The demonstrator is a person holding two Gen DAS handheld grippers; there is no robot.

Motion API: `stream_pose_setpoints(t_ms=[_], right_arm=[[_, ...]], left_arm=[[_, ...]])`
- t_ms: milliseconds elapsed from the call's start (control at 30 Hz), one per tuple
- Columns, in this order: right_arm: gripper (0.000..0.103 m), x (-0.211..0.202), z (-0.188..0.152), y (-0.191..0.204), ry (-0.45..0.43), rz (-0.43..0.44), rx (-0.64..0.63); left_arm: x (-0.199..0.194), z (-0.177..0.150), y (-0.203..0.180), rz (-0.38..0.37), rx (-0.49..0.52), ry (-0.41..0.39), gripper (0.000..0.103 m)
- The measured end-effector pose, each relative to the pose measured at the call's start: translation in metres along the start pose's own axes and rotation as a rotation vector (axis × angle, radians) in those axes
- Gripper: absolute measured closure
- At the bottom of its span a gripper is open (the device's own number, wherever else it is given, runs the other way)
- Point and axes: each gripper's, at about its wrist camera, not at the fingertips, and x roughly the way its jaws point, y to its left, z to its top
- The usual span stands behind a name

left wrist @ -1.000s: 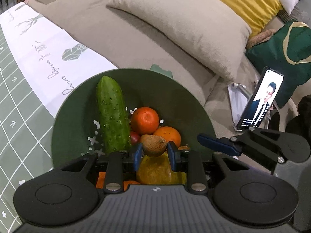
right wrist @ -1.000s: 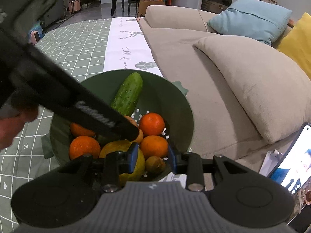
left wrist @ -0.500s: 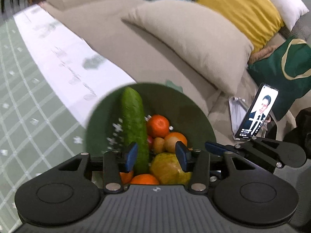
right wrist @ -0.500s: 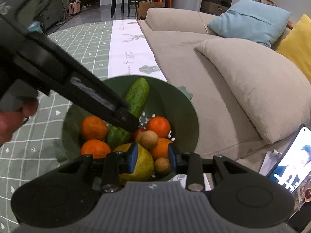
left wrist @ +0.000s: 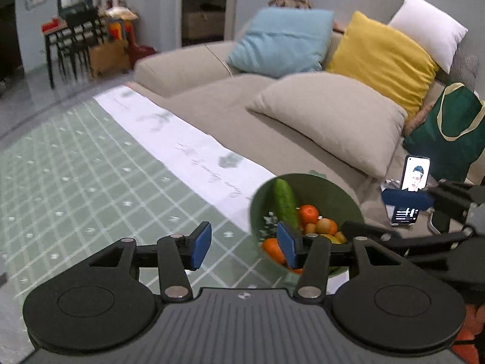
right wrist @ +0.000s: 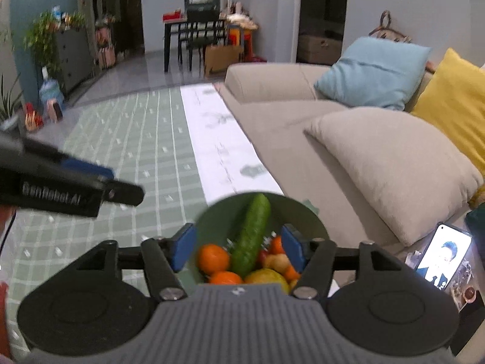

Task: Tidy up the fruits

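A dark green bowl (left wrist: pixel 333 191) stands on the green checked cloth next to the sofa. It holds a cucumber (left wrist: pixel 285 203), several oranges (left wrist: pixel 308 214), a small brown fruit (left wrist: pixel 310 228) and a yellow fruit (right wrist: pixel 266 276). My left gripper (left wrist: pixel 244 250) is open and empty, raised above and left of the bowl. My right gripper (right wrist: pixel 238 250) is open and empty, raised over the bowl (right wrist: pixel 303 212), with the cucumber (right wrist: pixel 253 235) seen between its fingers. The left gripper's arm (right wrist: pixel 69 188) shows at the left of the right wrist view.
A beige sofa (left wrist: pixel 212 97) with beige, blue, yellow and white cushions lies behind the bowl. A phone (left wrist: pixel 413 176) on a stand plays a video at right, beside a green bag (left wrist: pixel 448 133). A white runner (left wrist: pixel 188 148) crosses the cloth. A dining table (right wrist: pixel 194 30) stands far back.
My left gripper let go of the small brown fruit into the bowl, opened wide and pulled up and left. My right gripper also opened and rose away from the bowl.
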Motion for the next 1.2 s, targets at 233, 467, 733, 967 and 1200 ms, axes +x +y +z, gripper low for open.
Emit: stream_pose_setpoints(t_ms=[233,467,733,967,1200], right_arm=[[0.027,-0.04,-0.004,0.041,-0.093,-0.022,0.058],[0.021,-0.057,-0.033,0.073,-0.142,-0.081,0.086],[0.019,-0.039,-0.071,0.082,-0.083,-0.133,0.084],[0.018,-0.023,-0.085,0.086,-0.064,-0.134,0.038],[0.018,-0.02,-0.088,0.089,-0.063,-0.122,0.018]], left_arm=[[-0.041,-0.027,0.023,0.082,-0.019,-0.094,0.036],[-0.059,-0.059,0.036,0.2,-0.056,-0.166,0.025],[-0.046,-0.095,0.047,0.249,-0.085,-0.115,0.022],[-0.03,-0.113,0.048,0.256,-0.111,-0.014,0.02],[-0.03,-0.116,0.047,0.254,-0.111,0.005,0.019]])
